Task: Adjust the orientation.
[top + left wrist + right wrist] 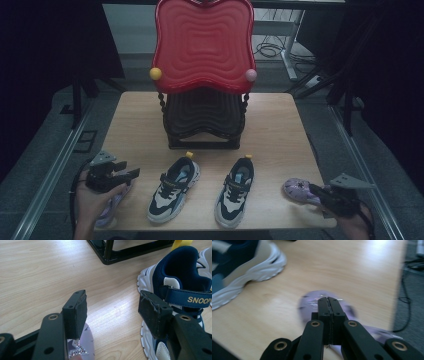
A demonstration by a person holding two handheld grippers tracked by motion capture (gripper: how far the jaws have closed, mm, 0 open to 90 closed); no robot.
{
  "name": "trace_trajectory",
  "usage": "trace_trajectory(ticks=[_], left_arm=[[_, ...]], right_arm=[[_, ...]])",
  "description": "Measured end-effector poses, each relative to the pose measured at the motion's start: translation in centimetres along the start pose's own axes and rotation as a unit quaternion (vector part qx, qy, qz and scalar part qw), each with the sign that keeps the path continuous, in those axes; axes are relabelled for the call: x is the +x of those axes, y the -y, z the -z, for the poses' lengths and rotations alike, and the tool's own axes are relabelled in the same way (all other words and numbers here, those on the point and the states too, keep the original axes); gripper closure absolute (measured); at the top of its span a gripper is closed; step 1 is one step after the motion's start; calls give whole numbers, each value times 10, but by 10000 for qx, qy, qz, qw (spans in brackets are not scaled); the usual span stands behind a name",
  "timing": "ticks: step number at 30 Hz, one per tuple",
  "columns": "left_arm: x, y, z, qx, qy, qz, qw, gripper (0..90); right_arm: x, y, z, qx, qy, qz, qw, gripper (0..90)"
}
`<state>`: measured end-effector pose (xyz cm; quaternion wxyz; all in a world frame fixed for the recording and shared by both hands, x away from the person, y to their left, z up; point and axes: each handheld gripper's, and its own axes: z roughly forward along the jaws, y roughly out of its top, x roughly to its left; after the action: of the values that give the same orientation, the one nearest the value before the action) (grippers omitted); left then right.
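Note:
Two navy and white sneakers stand side by side near the table's front, the left sneaker (173,191) (175,287) and the right sneaker (235,192) (239,267). A lilac shoe (107,214) with rhinestones (83,346) lies at the front left, under the person's left hand. My left gripper (131,175) (112,307) is open just above it, with nothing between the jaws. A second lilac shoe (296,190) (310,302) lies at the front right. My right gripper (312,189) (328,300) is shut right over its near end, the pads pressed together.
A shoe rack with a red top shelf (202,42) and a black lower shelf (202,117) stands at the middle back of the wooden table (280,130). Its black base (125,251) is close beyond the left sneaker. The table's right edge (398,290) drops to a floor with cables.

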<state>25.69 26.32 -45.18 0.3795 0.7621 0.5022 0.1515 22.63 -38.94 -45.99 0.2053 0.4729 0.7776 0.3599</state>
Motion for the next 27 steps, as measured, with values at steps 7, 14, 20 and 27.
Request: trace_trajectory(ticks=[7,14,20,27], left_arm=[[0,0,4,-32,-29,-6,10000,406],[2,3,7,-37,-65,29,10000,406],[1,3,7,-41,-63,22,10000,406],[1,3,5,-12,-53,16,10000,406]], right_arm=[[-37,7,4,-92,208,-341,9992,891],[-67,21,4,-112,440,-722,9964,891],[-87,40,4,-60,495,-1103,9926,891],[-95,51,8,-16,616,-1260,9901,891]])
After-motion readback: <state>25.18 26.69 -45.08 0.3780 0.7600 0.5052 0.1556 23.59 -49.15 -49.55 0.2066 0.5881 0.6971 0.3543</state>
